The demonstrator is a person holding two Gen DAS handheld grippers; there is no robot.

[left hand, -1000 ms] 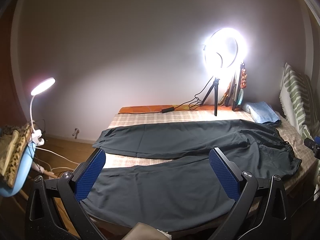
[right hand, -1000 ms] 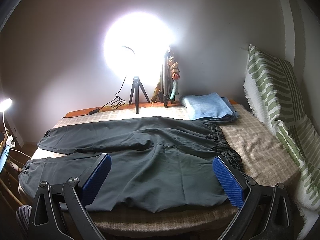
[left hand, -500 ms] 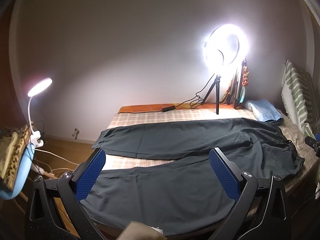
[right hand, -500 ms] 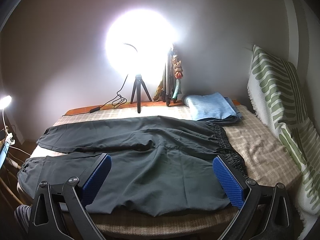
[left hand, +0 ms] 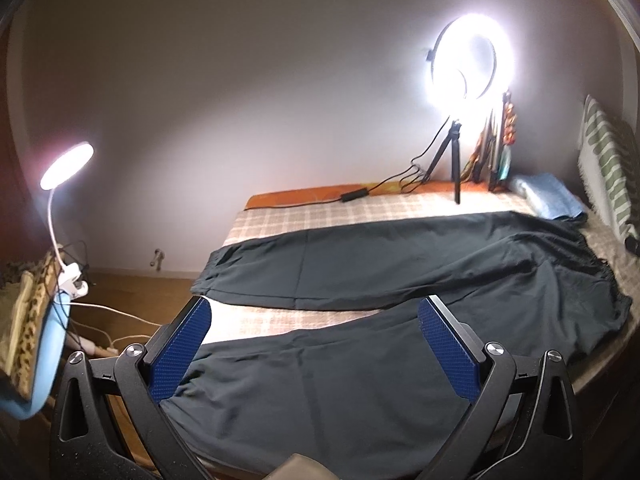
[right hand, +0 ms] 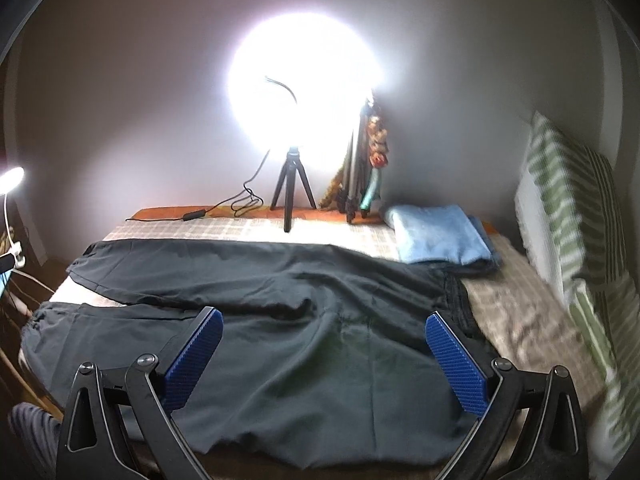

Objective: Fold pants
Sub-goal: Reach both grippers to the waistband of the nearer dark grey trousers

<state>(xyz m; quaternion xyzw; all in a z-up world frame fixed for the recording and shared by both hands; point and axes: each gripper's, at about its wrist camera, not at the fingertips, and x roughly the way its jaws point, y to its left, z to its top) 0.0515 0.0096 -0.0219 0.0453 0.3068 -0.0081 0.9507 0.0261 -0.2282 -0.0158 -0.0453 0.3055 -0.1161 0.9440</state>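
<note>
The left gripper (left hand: pixel 314 350) is hovering at 6 o'clock in its own view, its blue-padded jaws spread wide and holding nothing, above the nearer leg of the pants (left hand: pixel 360 380). The right gripper (right hand: pixel 324 358) is likewise gaping, empty, and hanging over the seat area of the pants (right hand: pixel 280 344).

The dark pants are lying flat and unfolded on the bed (right hand: pixel 520 320), which is covered in a checked sheet. In the right view the waistband is sitting toward 3 o'clock and the two legs are stretching toward 9 o'clock, parted by a strip of sheet.

Beyond the pants, toward 1 o'clock in the right view, a folded blue towel (right hand: pixel 436 236) is resting beside the waistband. A green-striped blanket (right hand: pixel 576 216) is standing at 3 o'clock. At 12 o'clock a ring light (right hand: pixel 304 84) on a small tripod is glaring against the wall. In the left view a small desk lamp (left hand: pixel 66 164) is glowing at 9 o'clock.
</note>
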